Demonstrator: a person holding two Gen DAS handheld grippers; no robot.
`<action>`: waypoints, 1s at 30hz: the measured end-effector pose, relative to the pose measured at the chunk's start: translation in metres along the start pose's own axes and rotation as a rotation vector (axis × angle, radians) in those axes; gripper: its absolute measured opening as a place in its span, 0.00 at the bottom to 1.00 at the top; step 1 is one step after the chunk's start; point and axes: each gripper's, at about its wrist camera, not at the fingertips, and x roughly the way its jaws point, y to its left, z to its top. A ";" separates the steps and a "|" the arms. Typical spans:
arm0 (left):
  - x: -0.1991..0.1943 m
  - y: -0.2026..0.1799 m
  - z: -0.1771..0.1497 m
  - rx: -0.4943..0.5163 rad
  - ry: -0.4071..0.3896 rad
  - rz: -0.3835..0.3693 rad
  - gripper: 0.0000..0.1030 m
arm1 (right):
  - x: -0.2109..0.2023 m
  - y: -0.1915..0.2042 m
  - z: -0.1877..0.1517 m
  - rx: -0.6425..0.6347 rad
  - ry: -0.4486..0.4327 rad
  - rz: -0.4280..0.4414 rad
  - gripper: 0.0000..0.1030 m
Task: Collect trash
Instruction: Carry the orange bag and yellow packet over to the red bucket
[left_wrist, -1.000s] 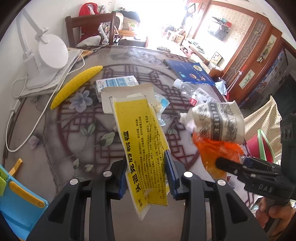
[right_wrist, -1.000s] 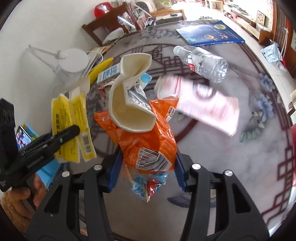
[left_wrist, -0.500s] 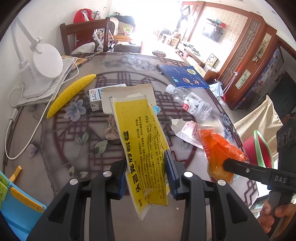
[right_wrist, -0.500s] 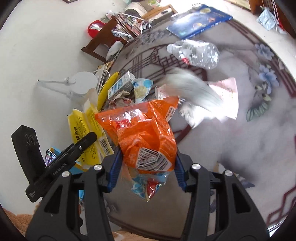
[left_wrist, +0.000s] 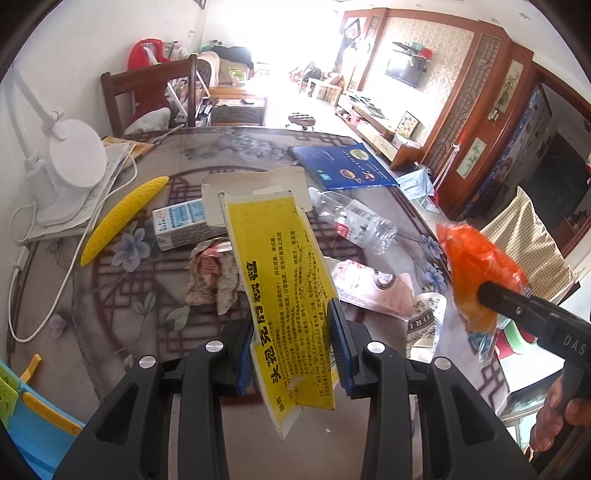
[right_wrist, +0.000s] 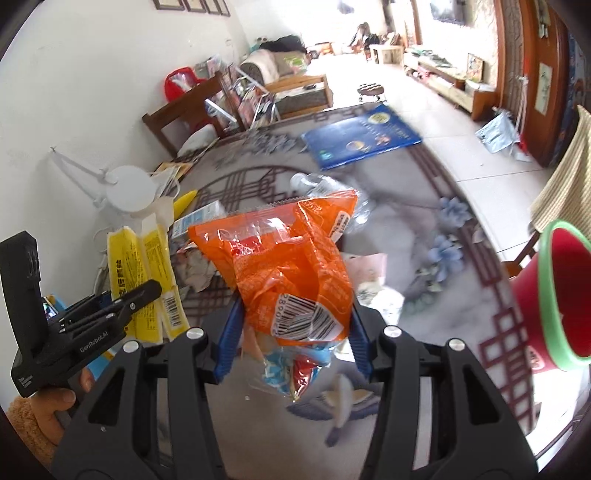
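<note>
My left gripper (left_wrist: 291, 347) is shut on a yellow packet (left_wrist: 280, 280) with a white card behind it, held above the table. My right gripper (right_wrist: 295, 332) is shut on an orange snack bag (right_wrist: 295, 266) with a blue and red wrapper hanging under it; the bag also shows in the left wrist view (left_wrist: 476, 269). A red bin with a green rim (right_wrist: 554, 295) stands at the table's right edge. On the table lie a paper cup (left_wrist: 424, 325), a pink wrapper (left_wrist: 373, 288), a plastic bottle (left_wrist: 354, 221), crumpled paper (left_wrist: 210, 269) and a small carton (left_wrist: 181, 221).
A white desk lamp (left_wrist: 70, 166) with its cable stands at the left, beside a yellow corn-shaped object (left_wrist: 122, 218). A blue booklet (left_wrist: 340, 166) lies at the far side. A wooden chair (left_wrist: 147, 96) stands behind the table. A blue toy (left_wrist: 29, 417) sits at the near left.
The paper cup that rested on the orange bag has fallen onto the table. My right gripper has swung right toward the red bin with the bag. The left gripper has risen slightly with the yellow packet.
</note>
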 end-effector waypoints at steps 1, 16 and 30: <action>0.001 -0.004 0.000 0.005 0.001 -0.001 0.32 | -0.002 -0.004 0.000 0.003 -0.005 -0.006 0.48; 0.017 -0.069 0.002 0.036 0.018 0.009 0.32 | -0.025 -0.069 0.005 0.026 -0.030 -0.046 0.49; 0.037 -0.164 0.008 0.080 0.028 -0.003 0.32 | -0.046 -0.153 0.019 0.043 -0.049 -0.051 0.49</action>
